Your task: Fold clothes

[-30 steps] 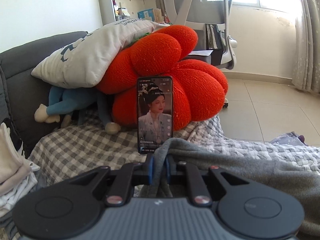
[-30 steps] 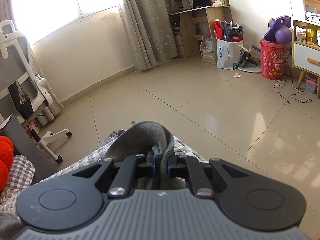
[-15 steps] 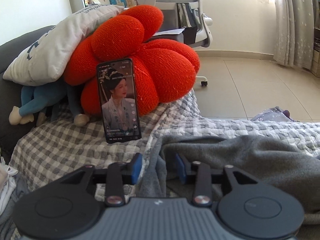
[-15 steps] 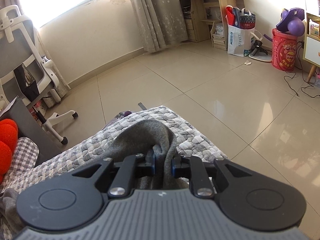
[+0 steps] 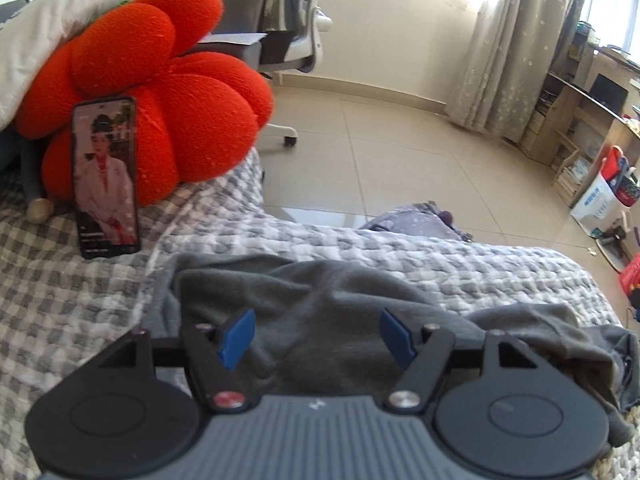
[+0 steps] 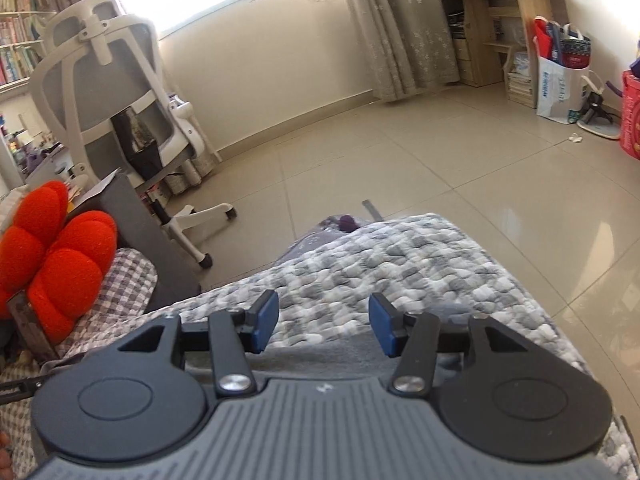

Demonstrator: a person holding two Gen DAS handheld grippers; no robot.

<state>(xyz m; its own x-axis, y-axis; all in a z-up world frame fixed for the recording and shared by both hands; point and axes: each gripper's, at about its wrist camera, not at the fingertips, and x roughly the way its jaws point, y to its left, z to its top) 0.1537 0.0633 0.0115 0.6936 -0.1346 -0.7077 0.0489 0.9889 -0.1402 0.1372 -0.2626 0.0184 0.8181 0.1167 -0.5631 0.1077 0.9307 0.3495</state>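
A grey garment (image 5: 320, 312) lies rumpled on the quilted grey-and-white blanket (image 5: 460, 256) of the sofa. My left gripper (image 5: 316, 336) hovers over it, open, blue pads wide apart with nothing between them. In the right wrist view my right gripper (image 6: 323, 324) is open too, above the blanket (image 6: 380, 264). A strip of the grey garment (image 6: 328, 354) shows just behind its fingers, mostly hidden by the gripper body.
A phone (image 5: 105, 176) leans upright against a big red flower cushion (image 5: 160, 92) at the left. A white office chair (image 6: 120, 100) stands on the tiled floor (image 6: 440, 168) beyond the sofa edge. Shelves, curtains and bags line the far wall.
Both grippers were shut on the grey garment one second ago; both have opened and let it go. The garment now lies on the blanket. Both cameras swung right.
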